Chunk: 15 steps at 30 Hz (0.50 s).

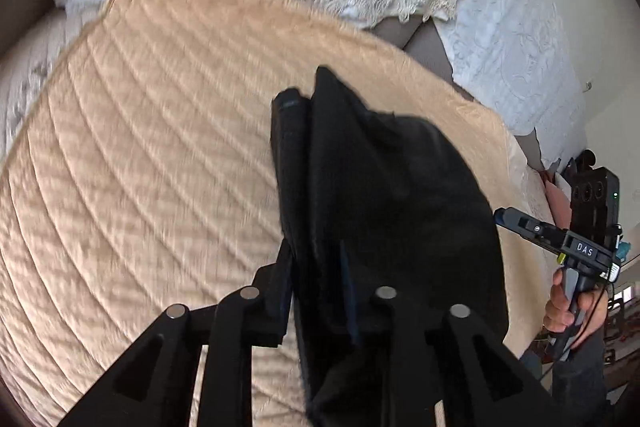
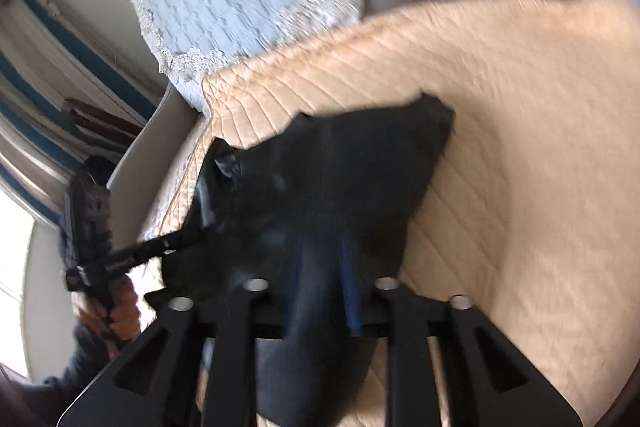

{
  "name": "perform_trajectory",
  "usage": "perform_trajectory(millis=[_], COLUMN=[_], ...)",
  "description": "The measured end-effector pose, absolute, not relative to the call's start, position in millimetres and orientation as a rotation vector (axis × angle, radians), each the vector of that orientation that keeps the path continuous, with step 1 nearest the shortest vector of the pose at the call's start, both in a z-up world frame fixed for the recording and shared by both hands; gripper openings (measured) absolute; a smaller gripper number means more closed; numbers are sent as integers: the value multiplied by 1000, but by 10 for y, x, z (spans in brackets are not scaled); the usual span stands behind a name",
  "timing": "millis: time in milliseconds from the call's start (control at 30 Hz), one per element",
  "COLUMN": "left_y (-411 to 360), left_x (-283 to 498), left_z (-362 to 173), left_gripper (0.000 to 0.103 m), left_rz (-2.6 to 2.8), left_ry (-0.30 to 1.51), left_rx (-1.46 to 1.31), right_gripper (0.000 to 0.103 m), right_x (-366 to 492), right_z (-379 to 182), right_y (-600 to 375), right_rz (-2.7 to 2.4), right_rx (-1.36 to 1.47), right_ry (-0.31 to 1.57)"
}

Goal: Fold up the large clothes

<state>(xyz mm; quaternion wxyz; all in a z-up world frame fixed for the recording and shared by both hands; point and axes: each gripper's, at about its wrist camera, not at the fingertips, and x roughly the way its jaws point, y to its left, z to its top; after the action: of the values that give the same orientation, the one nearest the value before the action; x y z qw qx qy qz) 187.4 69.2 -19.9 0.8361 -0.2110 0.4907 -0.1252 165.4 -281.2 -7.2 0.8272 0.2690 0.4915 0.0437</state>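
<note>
Both grippers, left (image 1: pixel 316 267) and right (image 2: pixel 320 267), hold the dark cloth garment (image 1: pixel 380 187) between part-open fingers; lay it flat on the tan quilted bed cover (image 1: pixel 140 147)

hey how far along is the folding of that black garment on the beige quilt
Done: the black garment looks gathered into a narrow, layered bundle, not spread on the beige quilt. In hand: the left gripper and right gripper each have black cloth between their fingers, though blur and dark fabric hide whether the pads press it. Left: the bundle looks uneven and partly lifted, so laying it flat and finishing the folds probably remains.
</note>
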Motion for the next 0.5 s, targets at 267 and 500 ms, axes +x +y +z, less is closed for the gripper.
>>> perform_trajectory(millis=[267, 500], left_y=[744, 579], left_x=[2048, 2265], left_z=[-506, -626], left_gripper=[62, 64], left_rz=[-321, -400], left_ry=[1042, 1027], left_rx=[-610, -621], right_gripper=[74, 66], right_x=[1717, 1934], right_z=[-563, -713], right_y=[-2912, -2765], right_rz=[139, 146], right_rx=[773, 763], right_ry=[1046, 1056])
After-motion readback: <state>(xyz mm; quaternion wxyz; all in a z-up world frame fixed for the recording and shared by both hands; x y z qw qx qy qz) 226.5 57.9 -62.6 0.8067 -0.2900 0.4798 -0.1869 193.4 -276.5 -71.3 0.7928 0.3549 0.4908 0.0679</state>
